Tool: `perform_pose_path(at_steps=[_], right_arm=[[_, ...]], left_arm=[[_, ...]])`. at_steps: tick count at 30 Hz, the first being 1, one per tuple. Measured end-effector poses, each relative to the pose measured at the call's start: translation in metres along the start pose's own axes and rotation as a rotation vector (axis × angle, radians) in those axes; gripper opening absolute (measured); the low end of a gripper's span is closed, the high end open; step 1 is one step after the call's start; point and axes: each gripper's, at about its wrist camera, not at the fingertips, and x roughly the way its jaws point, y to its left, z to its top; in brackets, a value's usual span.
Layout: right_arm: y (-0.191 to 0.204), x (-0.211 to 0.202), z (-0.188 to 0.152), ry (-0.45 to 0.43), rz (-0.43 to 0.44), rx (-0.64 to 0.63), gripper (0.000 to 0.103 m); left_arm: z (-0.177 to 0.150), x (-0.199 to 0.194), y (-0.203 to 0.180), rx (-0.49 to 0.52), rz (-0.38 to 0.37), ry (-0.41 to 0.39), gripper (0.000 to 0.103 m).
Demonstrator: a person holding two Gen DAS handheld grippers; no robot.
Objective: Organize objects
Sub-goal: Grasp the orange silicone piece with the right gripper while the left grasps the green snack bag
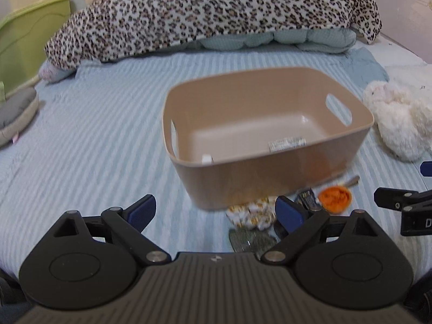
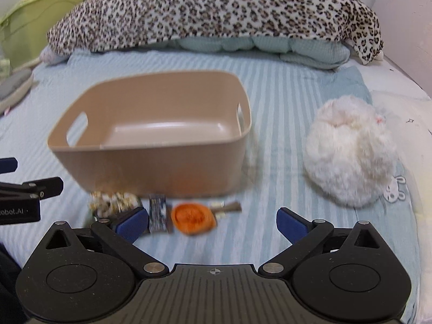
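tan bin on the striped bed, small items lined along its near wall

the bed [image 1: 81,135] lies bare to the left of the tan bin [image 2: 151,162], with a white plush toy [image 2: 348,148] well apart on its right. an orange round item [image 2: 193,217], a dark packet [image 2: 158,212] and a crumpled wrapper [image 1: 252,213] sit just beside the bin's near wall. the left hand-held gripper [image 1: 216,212] and right hand-held gripper [image 2: 213,222] are both spread wide, holding nothing.

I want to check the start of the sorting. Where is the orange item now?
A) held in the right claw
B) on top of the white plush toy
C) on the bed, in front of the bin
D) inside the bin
C: the orange item lies on the bed beside other small items, just in front of the bin, and both claws are open.
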Motion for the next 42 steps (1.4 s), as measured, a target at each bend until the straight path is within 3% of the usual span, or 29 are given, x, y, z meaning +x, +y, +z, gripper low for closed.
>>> perform_pose_path(at_steps=[15,29,36,40,42], right_arm=[[0.004,0.045,-0.029,0.145,-0.03,-0.105,0.103],[-0.002,0.084,-0.019,0.125,-0.017,-0.063,0.093],[0.004,0.098,-0.018,0.116,0.01,-0.053,0.078],[0.004,0.104,-0.019,0.119,0.038,-0.039,0.06],[0.005,0.106,-0.019,0.12,0.055,-0.04,0.043]], left_arm=[[-0.046,0.043,-0.009,-0.015,-0.039,0.161,0.095],[-0.053,0.089,0.006,-0.12,-0.077,0.23,0.095],[-0.055,0.092,0.013,-0.147,-0.091,0.201,0.095],[-0.054,0.089,0.017,-0.163,-0.122,0.174,0.078],[-0.054,0.088,0.016,-0.15,-0.144,0.158,0.063]])
